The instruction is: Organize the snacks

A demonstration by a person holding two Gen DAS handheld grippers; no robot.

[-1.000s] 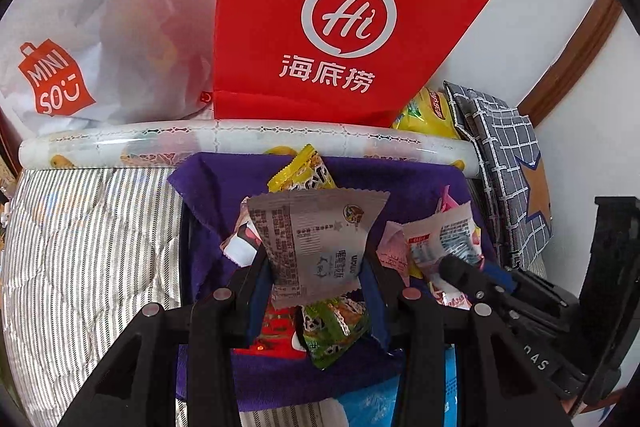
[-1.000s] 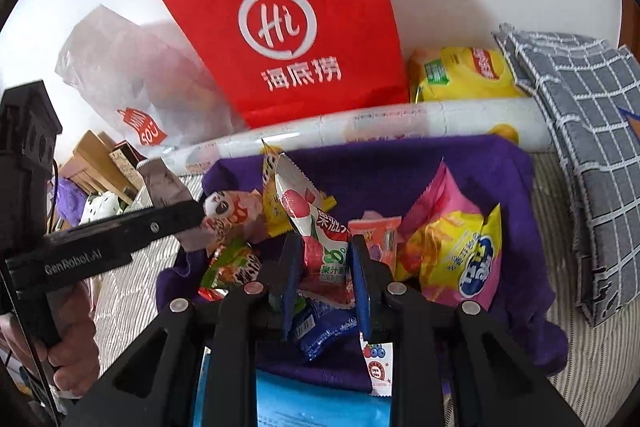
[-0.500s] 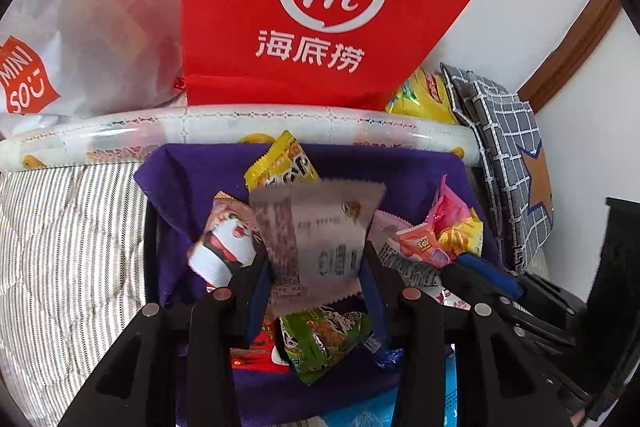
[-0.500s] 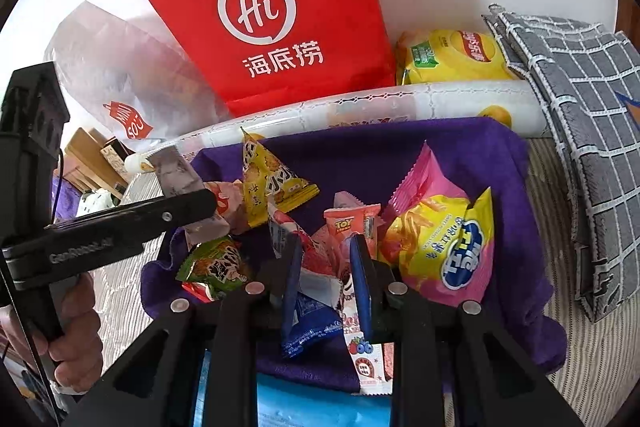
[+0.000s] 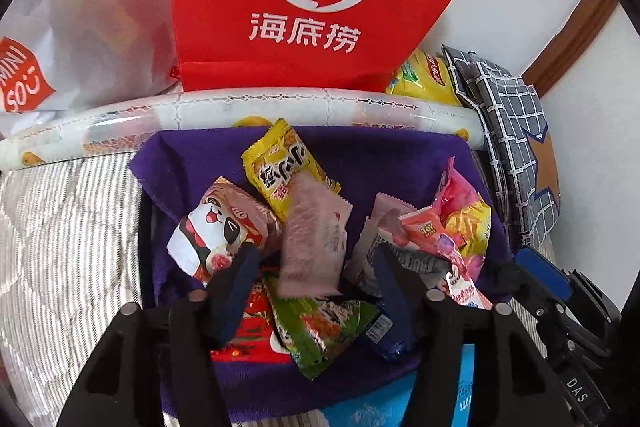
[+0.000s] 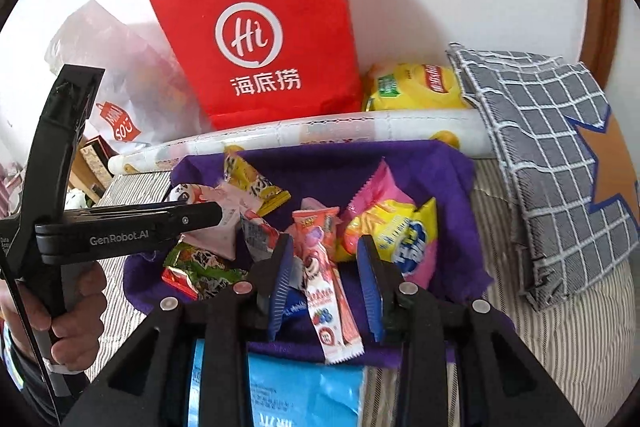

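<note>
Two grippers are hanging over a purple felt storage bin [image 6: 452,187] heaped with small snack packets, and both are letting go. In the left wrist view, the left gripper [image 5: 316,291] is spreading its jaws; a blurred pale pink-grey packet [image 5: 316,239] is sitting between them, seemingly free of the pads and dropping onto a green foil packet [image 5: 320,327]. In the right wrist view, the right gripper [image 6: 326,287] is also opening; a long red-and-white fruit-candy stick [image 6: 328,291] is lying in the gap, touching neither blue ribbed pad [image 6: 280,287].

Just beyond the fingertips, a panda-print white wrapper [image 5: 216,227], a yellow crinkled packet [image 5: 280,171] and a pink-and-yellow puffed bag [image 6: 392,227] are lying inside the bin. Behind the bin, a rolled patterned plastic sheet [image 5: 360,107] is lying across a striped mattress [image 5: 60,247]. Farther back, a red paper bag [image 6: 260,27] and a large yellow chip bag [image 6: 416,87] are leaning against the wall.

The step appears to be the release of snacks into the bin. The next move probably calls for lifting both grippers clear without snagging wrappers, then seeking any snack outside the bin.
</note>
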